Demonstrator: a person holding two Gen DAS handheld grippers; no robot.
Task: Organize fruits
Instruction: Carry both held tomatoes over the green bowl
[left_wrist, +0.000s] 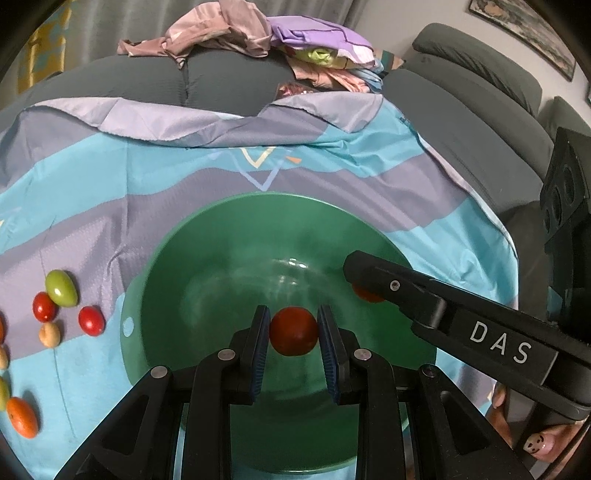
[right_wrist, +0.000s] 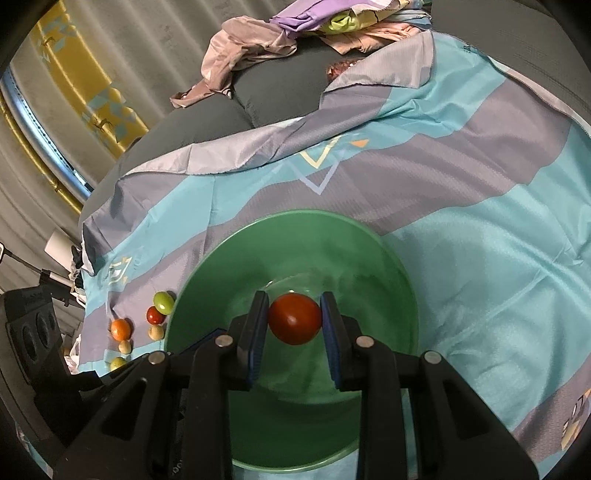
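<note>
Two grippers hang over one green bowl (left_wrist: 166, 266), each clamped on one red cherry tomato. In the left wrist view, the left gripper (left_wrist: 293, 330) pinches its tomato (left_wrist: 293, 332) between blue pads (left_wrist: 260, 332), above the bowl's floor; the right gripper (left_wrist: 364, 284) reaches in from the right with its tomato (left_wrist: 365, 294) mostly hidden under the finger. In the right wrist view, the right gripper's fingers press both sides of that tomato (right_wrist: 294, 318). Apart from the held tomatoes, the visible bowl interior is bare. Left of the fingers, loose on the blue-and-grey cloth (left_wrist: 184, 177), lie a green fruit (left_wrist: 61, 288), two red ones (left_wrist: 45, 306) (left_wrist: 91, 320), a pale one (left_wrist: 49, 334) and an orange one (left_wrist: 23, 417). Beyond, crumpled clothes (left_wrist: 236, 33) top a grey sofa (left_wrist: 476, 96).
</note>
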